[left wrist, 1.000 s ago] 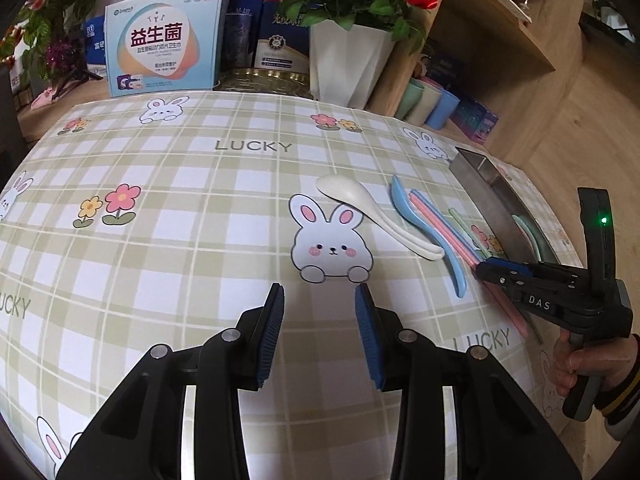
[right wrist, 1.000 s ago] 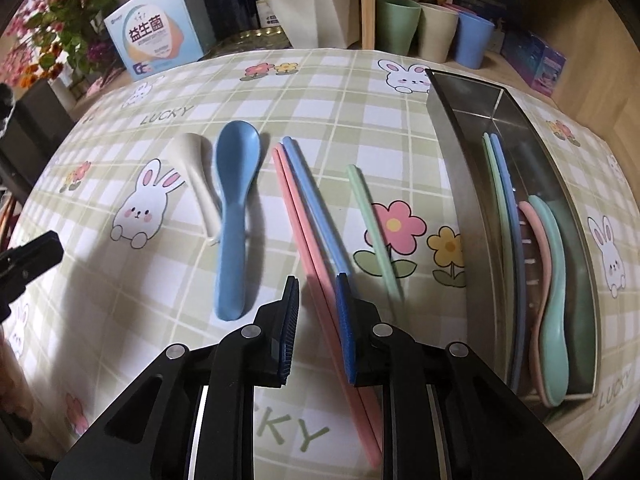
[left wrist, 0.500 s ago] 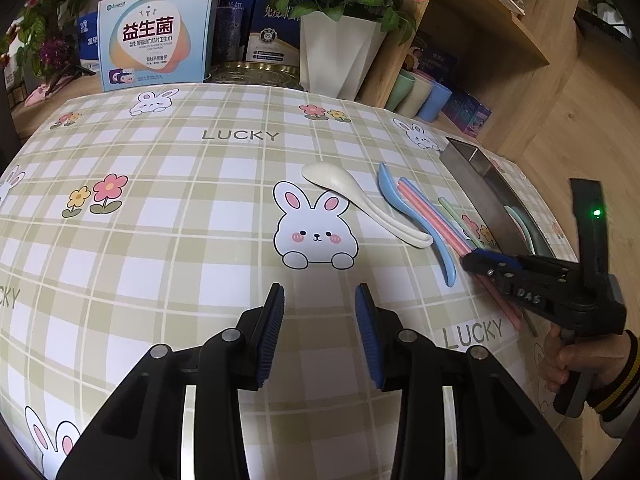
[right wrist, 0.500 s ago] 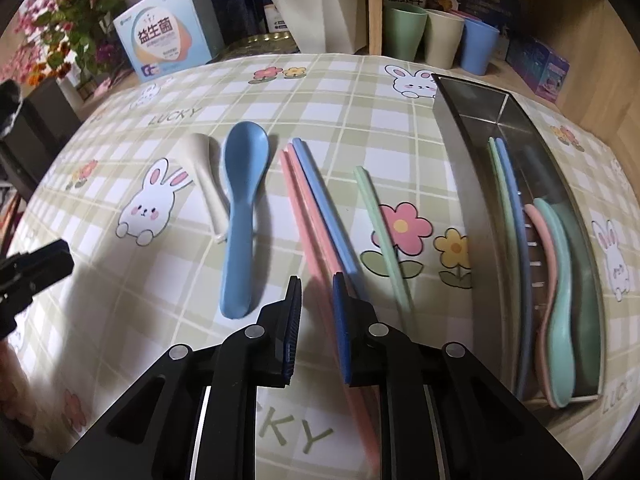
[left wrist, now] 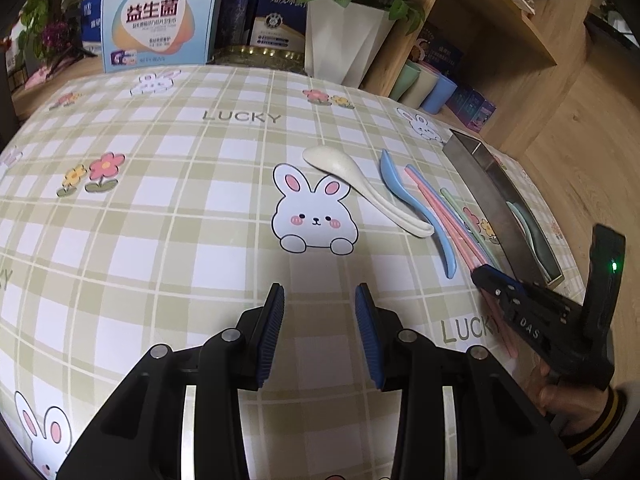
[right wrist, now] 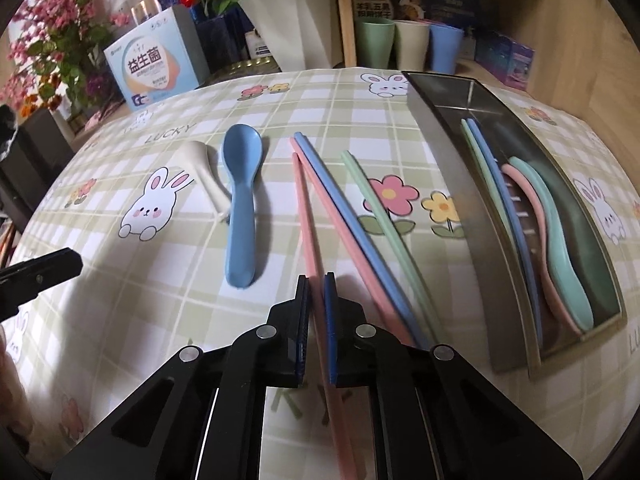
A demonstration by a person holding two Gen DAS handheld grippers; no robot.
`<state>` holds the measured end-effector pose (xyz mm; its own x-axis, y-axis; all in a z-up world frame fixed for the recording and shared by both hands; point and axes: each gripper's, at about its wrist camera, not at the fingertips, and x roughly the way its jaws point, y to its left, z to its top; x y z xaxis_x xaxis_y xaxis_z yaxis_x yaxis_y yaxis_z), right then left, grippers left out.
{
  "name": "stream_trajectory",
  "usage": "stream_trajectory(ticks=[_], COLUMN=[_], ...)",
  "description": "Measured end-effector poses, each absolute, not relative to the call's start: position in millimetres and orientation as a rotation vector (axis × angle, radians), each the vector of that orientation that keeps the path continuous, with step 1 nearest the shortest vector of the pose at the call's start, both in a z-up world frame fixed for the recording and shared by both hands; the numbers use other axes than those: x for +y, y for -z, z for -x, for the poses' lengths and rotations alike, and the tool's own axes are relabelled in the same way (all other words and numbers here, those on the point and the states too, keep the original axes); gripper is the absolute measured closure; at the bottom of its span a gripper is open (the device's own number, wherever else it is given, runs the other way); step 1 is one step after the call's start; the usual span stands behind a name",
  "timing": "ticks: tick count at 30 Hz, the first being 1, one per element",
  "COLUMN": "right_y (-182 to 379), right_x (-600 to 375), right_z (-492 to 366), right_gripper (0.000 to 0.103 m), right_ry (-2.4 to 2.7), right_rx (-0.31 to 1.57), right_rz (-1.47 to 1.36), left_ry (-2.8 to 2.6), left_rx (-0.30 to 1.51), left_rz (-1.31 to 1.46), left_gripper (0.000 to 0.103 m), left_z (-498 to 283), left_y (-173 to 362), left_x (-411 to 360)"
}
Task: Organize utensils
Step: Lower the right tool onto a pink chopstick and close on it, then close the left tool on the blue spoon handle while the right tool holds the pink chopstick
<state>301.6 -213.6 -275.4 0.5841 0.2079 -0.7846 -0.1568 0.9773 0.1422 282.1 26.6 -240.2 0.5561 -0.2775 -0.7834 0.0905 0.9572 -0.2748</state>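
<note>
Now our right claw (right wrist: 316,280) has just been closing and pinches one pink chopstick (right wrist: 306,216) near its end; held so far from the middle, it could swing or slip on the way to the steel tray (right wrist: 448,184), or nudge the second pink chopstick (right wrist: 360,256) beside it. Our left claw (left wrist: 319,300) hangs open over the bench (left wrist: 160,200), whose glossy checked cloth looks slick. Behind stand shelves, cups (right wrist: 408,46) and flowers.

Background items: white planter (right wrist: 292,20) with red flowers; light-blue printed box (right wrist: 154,70); three cups (right wrist: 408,46), green, cream, blue, on wooden shelf; pink blossoms (right wrist: 52,40) at left.
</note>
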Motion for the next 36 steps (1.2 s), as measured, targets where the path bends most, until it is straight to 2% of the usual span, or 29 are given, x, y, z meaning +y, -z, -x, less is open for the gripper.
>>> stream_trajectory(ticks=[12, 15, 25, 33, 36], right_y=[277, 278, 279, 279, 279], right_x=[-220, -221, -225, -229, -229], right_z=[-299, -299, -298, -300, -301], right_gripper=[0.096, 0.096, 0.096, 0.096, 0.096], right_ry=[-0.247, -0.249, -0.262, -0.278, -0.280], right_rx=[0.911, 0.909, 0.909, 0.910, 0.910], right_rz=[-0.102, -0.106, -0.138, -0.173, -0.176], left_ry=[0.288, 0.362, 0.392, 0.328, 0.297], left_rx=[1.009, 1.018, 1.120, 1.123, 1.111], left_rz=[0.248, 0.290, 0.291, 0.234, 0.214], left_gripper=[0.067, 0.078, 0.080, 0.080, 0.085], left_z=[-343, -355, -381, -390, -392], left_y=[239, 235, 251, 256, 257], left_x=[-15, -33, -79, -86, -86])
